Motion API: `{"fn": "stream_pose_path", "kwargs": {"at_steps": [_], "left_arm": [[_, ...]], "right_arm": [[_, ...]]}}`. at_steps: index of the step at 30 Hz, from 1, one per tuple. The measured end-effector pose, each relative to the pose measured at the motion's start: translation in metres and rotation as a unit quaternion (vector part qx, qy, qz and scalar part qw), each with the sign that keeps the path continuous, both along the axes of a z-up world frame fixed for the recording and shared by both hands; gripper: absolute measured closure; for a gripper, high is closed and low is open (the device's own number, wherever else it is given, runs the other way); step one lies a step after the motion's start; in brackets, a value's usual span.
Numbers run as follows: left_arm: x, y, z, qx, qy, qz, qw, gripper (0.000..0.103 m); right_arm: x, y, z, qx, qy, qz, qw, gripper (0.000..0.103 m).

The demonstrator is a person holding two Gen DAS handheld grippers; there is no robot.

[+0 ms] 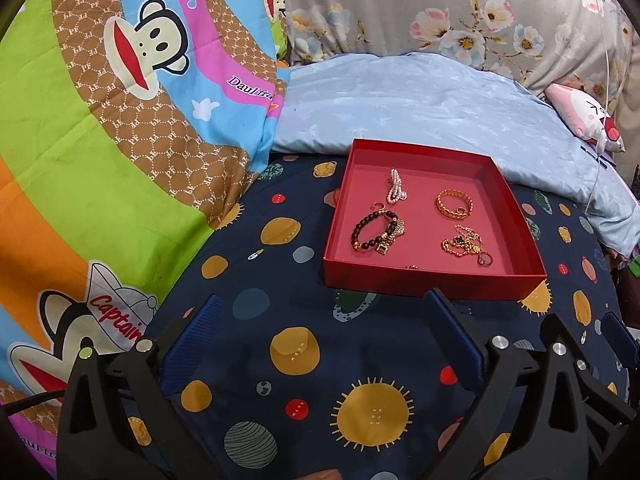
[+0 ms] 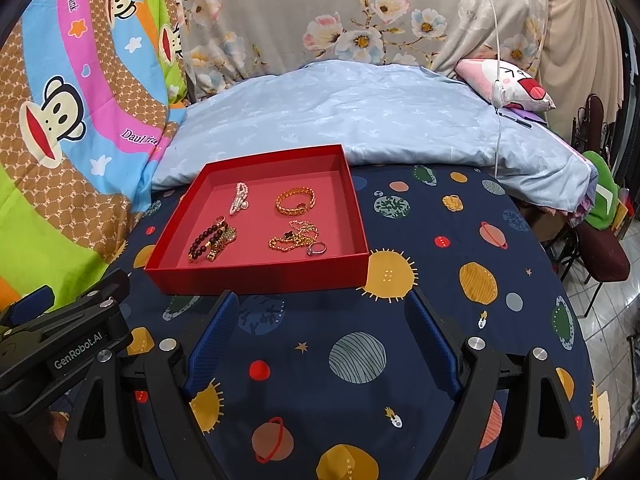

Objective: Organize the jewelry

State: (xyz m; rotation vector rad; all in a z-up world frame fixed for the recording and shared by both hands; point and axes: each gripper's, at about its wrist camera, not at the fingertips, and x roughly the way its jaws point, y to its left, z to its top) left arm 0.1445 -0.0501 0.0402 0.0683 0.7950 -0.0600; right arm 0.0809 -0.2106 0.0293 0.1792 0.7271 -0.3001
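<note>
A red shallow box [image 1: 424,281] [image 2: 256,278] sits on the dark planet-print sheet. Inside lie a pearl bracelet [image 1: 396,186] [image 2: 239,197], a gold bangle [image 1: 453,203] [image 2: 295,201], a dark bead bracelet [image 1: 370,230] [image 2: 208,242], a gold chain tangle [image 1: 462,245] [image 2: 294,238] and a silver ring [image 1: 485,259] [image 2: 317,248]. My left gripper [image 1: 324,306] is open and empty just in front of the box. My right gripper [image 2: 322,300] is open and empty, also just in front of the box. The left gripper shows at the left edge of the right wrist view [image 2: 60,332].
A colourful monkey-print quilt [image 1: 100,140] [image 2: 60,120] is piled on the left. A light blue pillow [image 1: 420,108] [image 2: 360,120] lies behind the box, with a floral cushion [image 1: 440,12] and a pink plush [image 2: 508,84] beyond. The bed's edge and a chair [image 2: 600,248] are on the right.
</note>
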Motion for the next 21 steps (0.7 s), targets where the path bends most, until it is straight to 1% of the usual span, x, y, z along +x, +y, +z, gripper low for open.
{"fn": "stream_pose_path", "kwargs": {"at_steps": [14,17,21], "left_arm": [[-0.0029,-0.0022,0.0007,0.012,-0.009,-0.002,0.9999,0.005],[-0.0006,-0.0023,-0.0003,0.008,-0.002,-0.002,1.0000,0.005],[-0.0019,-0.0021,0.0003,0.011,-0.010,-0.001,0.9999,0.005]], "right_arm": [[-0.0013,0.0001,-0.0020,-0.006,0.003,-0.002,1.000,0.020],[-0.0016,-0.0002,-0.0007,-0.008,0.005,-0.004,1.000,0.020],[-0.0023,-0.0003,-0.0004,-0.006,0.005,-0.003,1.000,0.020]]}}
